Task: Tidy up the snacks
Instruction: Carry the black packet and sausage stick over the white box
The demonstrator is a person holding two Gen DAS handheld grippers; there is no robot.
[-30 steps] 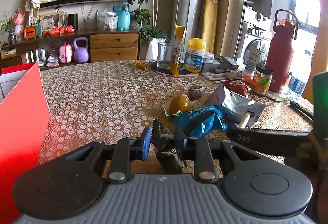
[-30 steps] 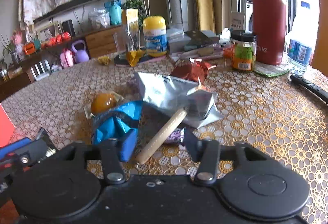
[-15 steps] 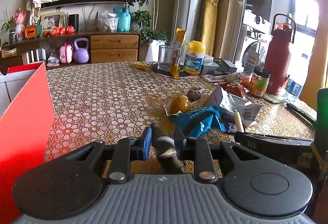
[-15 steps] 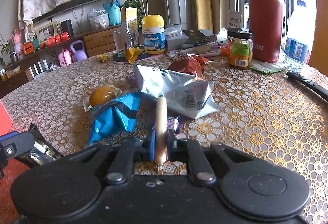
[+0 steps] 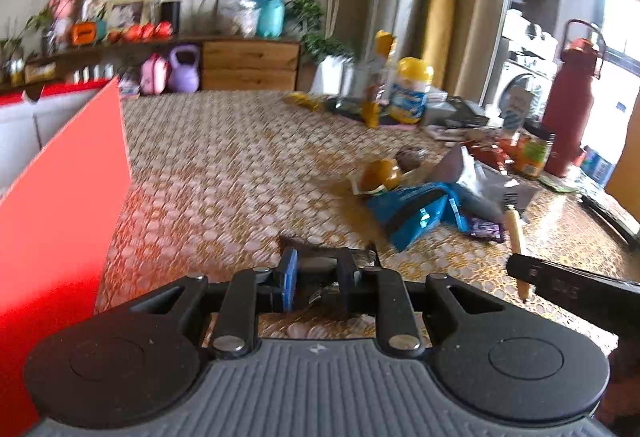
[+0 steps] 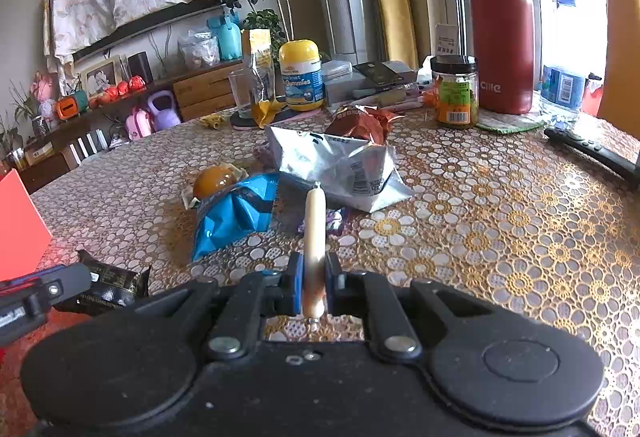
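Right gripper (image 6: 312,287) clamped on a pale tan sausage stick (image 6: 314,241), blue pads pressing its near end, far end pointing up and away over the floral gold-and-white tablecloth (image 6: 500,221). Just beyond: crumpled blue snack bag (image 6: 236,215), silver foil bag (image 6: 336,165) to its right, small purple wrapper (image 6: 332,221) between them, an orange-brown round snack in clear wrap (image 6: 214,179) at far left of the pile. Left gripper (image 5: 316,277) narrowed on a dark glossy snack packet (image 6: 110,285), jaws pinching it low over the cloth, beside a red box wall (image 5: 60,205) at left. Farther right: tall red bottle (image 6: 502,33), green-labelled jar (image 6: 456,97), yellow-lidded gummies tub (image 6: 301,77).
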